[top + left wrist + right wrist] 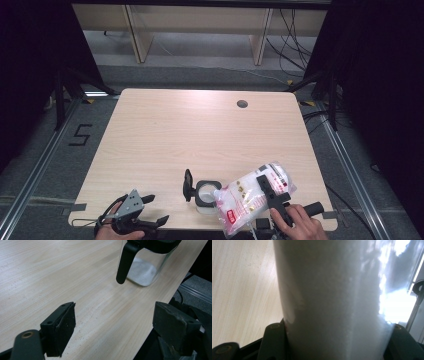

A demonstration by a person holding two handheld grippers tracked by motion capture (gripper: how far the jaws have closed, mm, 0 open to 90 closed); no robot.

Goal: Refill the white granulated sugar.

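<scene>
Right gripper (272,200) clamped across bag (252,197) of white grains, just right of jar (206,195). Bag's long axis tilts down-left, low corner over jar's open mouth, lid (188,185) hinged up on jar's left. Left gripper (150,210) farther left, jaws apart, empty.

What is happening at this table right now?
A person is pouring white grains from a plastic bag into a glass jar near the front edge of the wooden table. The right gripper clamps the bag, tilted with its corner over the jar's open mouth. The jar holds a little white powder and its black lid is flipped open. The left gripper rests open, holding nothing.
</scene>
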